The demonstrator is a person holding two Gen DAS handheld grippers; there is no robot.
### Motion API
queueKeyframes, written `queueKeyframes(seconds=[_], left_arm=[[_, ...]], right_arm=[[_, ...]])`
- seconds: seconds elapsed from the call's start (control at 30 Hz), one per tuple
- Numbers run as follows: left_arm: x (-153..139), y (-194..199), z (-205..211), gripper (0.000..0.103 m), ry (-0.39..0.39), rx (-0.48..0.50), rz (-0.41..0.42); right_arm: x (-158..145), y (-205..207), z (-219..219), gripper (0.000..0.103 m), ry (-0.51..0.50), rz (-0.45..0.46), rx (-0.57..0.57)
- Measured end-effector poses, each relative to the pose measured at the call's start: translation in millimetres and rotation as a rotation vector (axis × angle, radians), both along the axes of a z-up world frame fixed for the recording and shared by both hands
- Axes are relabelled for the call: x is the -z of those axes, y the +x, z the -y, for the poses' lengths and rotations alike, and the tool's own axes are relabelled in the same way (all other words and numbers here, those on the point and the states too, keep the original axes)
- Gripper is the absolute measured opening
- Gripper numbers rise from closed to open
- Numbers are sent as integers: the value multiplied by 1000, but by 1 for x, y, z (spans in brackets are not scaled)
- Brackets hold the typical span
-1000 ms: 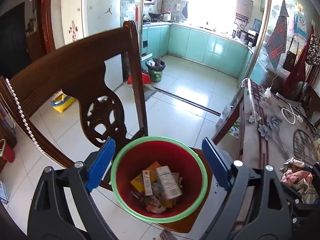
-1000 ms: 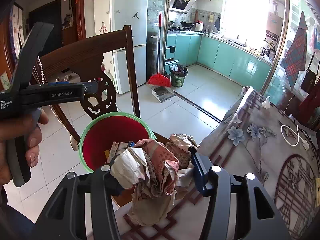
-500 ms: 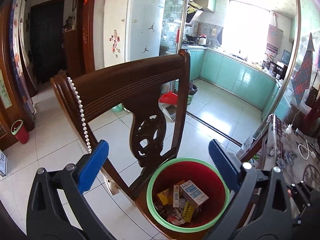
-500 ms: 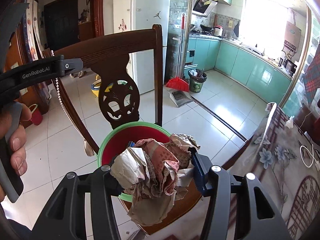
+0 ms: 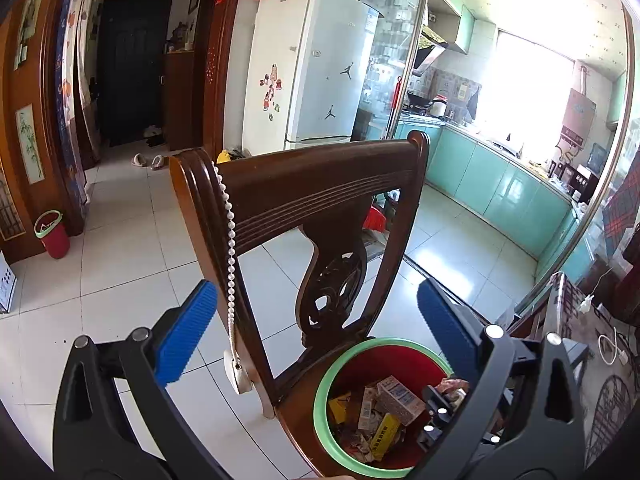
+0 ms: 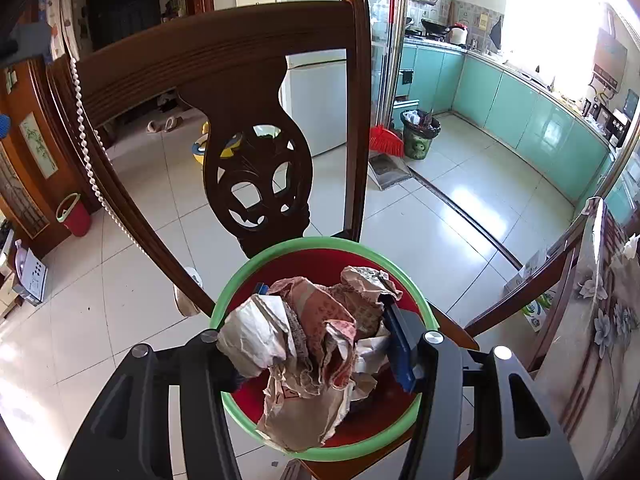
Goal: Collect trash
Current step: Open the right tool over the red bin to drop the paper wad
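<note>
Crumpled paper gripped by right tool

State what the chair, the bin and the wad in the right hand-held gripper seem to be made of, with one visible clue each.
Chair: dark wood, probably varnished; it shows carved fretwork and a glossy sheen.
Bin: likely plastic; smooth red wall, moulded green rim.
Wad: crumpled paper, part white, part printed pinkish; sharp creases and torn edges, though a thin wrapper cannot be ruled out.
</note>
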State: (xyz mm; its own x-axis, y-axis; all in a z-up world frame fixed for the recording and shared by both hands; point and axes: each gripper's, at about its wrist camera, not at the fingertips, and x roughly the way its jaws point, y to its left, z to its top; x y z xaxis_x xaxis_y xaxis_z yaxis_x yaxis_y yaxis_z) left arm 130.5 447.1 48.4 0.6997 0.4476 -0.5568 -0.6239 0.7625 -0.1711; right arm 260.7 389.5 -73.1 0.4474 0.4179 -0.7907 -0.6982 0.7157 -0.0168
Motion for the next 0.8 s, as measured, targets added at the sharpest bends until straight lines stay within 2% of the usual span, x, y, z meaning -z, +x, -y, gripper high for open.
queueKeyframes(seconds=[0.3, 0.47, 0.53, 0.63, 0.8], left_arm=[[-2, 3, 0, 98, -25, 9, 24], [-3, 5, 3, 98, -17, 18, 23], [-2, 5, 2, 98, -21, 15, 22], [-3, 5, 3, 98, -23, 15, 24], [-7, 9, 12, 98, -5, 38, 23]], right_arm=[[29, 10, -24, 57, -70, -37, -19], [31, 13, -24, 72, -77, -44, -9], [28, 13, -22, 85, -73, -44, -7], [21, 9, -17, 97, -67, -39, -7], [5, -3, 0, 96, -53, -43, -9]])
